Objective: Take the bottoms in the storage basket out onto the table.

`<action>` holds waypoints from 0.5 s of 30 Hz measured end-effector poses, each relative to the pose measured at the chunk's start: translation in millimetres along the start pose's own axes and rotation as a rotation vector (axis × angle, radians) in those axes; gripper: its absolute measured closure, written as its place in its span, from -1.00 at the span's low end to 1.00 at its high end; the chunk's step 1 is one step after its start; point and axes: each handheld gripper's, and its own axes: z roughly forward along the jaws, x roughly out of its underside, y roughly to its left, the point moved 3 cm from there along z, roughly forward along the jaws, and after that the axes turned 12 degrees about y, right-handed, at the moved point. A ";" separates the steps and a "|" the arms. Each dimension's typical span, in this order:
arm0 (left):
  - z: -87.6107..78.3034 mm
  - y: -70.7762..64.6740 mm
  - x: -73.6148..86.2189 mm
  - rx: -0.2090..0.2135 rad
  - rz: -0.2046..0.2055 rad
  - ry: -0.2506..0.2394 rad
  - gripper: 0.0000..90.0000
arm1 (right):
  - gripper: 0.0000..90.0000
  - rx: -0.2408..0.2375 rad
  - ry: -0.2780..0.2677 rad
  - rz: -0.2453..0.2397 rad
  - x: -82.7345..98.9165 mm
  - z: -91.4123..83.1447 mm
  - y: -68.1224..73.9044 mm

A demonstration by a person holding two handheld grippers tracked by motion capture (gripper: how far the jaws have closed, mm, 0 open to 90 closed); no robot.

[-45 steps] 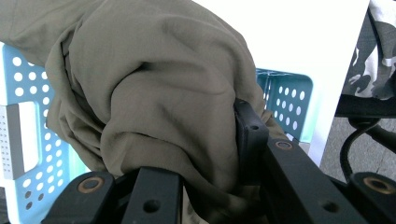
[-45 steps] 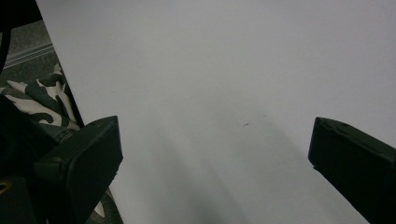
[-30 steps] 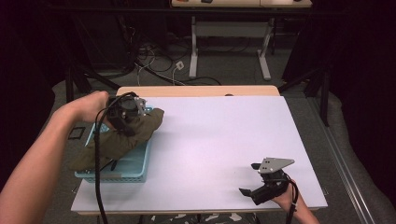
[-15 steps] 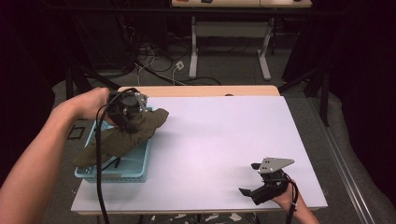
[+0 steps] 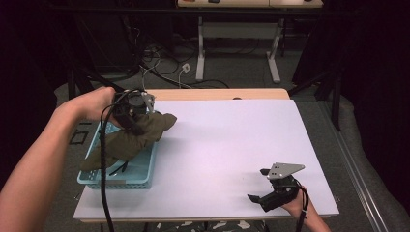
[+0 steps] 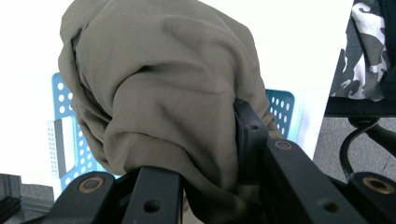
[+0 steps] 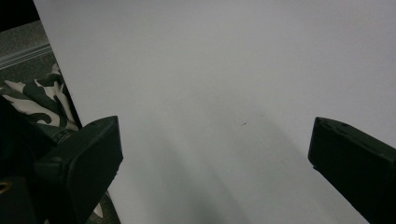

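High view has the left gripper (image 5: 138, 113) clamped on the olive cloth (image 5: 130, 140), and compared with a second ago the cloth's upper end sits higher and further toward the white table (image 5: 227, 145), its tail dragging up out of the blue basket (image 5: 140, 176); I judge the lift-out is underway, not finished. Left gripper view confirms fabric bunched between the jaws. Right gripper (image 5: 266, 186) rests near the table's front edge, jaws wide, holding nothing
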 end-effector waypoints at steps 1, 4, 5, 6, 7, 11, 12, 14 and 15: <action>-0.5 -0.4 -0.2 -0.002 0.002 0.002 0.68 | -0.94 0.000 0.001 0.001 0.0 -0.3 0.6; -1.8 -1.6 -1.0 -0.009 0.005 0.011 0.68 | -0.94 0.003 0.001 0.000 0.2 -1.1 0.7; -2.4 -1.8 -1.4 -0.011 0.009 0.016 0.68 | -0.94 0.001 -0.002 0.001 0.2 -1.2 0.8; -2.8 -1.9 -1.7 -0.010 0.008 0.017 0.68 | -0.94 0.001 -0.003 0.002 0.1 -1.2 0.7; -3.4 -1.8 -1.9 -0.012 0.011 0.018 0.68 | -0.94 0.002 -0.001 0.000 0.1 -1.0 0.3; -6.7 -1.7 -3.4 -0.014 0.013 0.015 0.68 | -0.94 0.001 0.002 0.005 -0.2 0.4 -0.4; -7.5 -1.8 -3.9 -0.016 0.014 0.015 0.68 | -0.94 0.001 0.002 0.005 -0.2 0.4 -0.4; -9.6 -2.5 -5.0 -0.019 0.014 0.018 0.68 | -0.94 0.002 0.001 0.005 -0.3 0.2 -0.1; -11.3 -3.0 -5.7 -0.025 0.015 0.017 0.68 | -0.94 0.002 -0.001 0.006 -0.2 0.0 -0.1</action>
